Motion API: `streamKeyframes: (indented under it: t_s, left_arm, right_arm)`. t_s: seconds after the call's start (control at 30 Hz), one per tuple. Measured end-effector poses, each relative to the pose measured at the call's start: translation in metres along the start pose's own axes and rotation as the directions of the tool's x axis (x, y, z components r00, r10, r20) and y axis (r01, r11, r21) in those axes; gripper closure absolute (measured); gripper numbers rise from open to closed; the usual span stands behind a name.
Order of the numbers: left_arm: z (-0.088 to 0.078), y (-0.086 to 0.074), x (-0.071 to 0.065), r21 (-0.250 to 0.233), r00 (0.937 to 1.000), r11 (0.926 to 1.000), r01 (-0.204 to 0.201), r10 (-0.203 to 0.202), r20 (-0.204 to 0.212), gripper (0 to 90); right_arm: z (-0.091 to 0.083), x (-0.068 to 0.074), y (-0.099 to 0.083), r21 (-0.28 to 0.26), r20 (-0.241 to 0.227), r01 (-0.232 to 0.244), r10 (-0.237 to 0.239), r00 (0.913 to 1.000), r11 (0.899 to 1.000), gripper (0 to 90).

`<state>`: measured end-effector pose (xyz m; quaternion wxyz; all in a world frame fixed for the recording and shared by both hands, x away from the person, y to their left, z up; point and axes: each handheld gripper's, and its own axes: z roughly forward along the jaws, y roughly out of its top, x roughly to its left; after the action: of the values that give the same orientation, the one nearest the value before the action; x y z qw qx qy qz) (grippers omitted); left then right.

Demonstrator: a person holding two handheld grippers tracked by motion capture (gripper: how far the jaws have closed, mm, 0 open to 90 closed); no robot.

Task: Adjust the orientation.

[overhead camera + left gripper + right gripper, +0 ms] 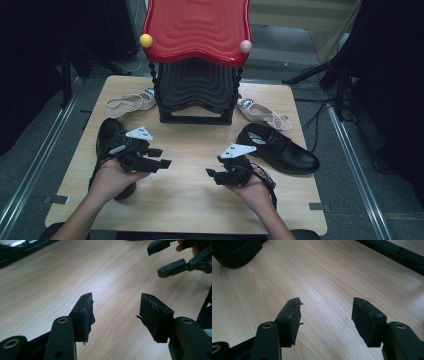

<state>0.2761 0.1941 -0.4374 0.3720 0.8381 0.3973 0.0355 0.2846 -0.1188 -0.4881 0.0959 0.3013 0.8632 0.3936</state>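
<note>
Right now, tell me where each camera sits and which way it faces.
High view: above the person's side, looking forward and down on the table; both forearms, left gripper and right gripper show.
Left gripper view: rides the left gripper, facing bare wood and the right gripper.
Right gripper view: rides the right gripper, facing wood and a black shoe.
Shared: the tabletop.

Materials & finish, quick look
Worktop (pixel 200 150): pale wood, smooth, matt grain. Black shoe right (pixel 280 147) & black shoe left (pixel 107 140): glossy leather look. Far rack (pixel 196 90): shiny red plastic top, matt black ribbed body. Left gripper (pixel 161 158) & right gripper (pixel 214 174) jaws: matt black w/ frayed rough pads (pixel 86 315).
</note>
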Motion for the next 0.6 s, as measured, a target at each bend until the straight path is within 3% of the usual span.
streamKeyframes:
  t_s: [0.33, 0.6]
  left_arm:
    - [-0.031, -0.008, 0.016, -0.022, 0.9963, 0.9974, 0.069, -0.070, -0.051, 43.0]
    - [-0.054, -0.020, 0.029, -0.054, 0.9839, 0.9908, 0.124, -0.130, -0.122, 43.7]
  right_arm:
    - [0.009, 0.000, 0.006, 0.008, -0.025, 0.020, -0.020, 0.9995, 1.000, 40.4]
    - [0.014, -0.002, 0.011, 0.006, -0.068, -0.007, 0.007, 0.9977, 1.000, 40.7]
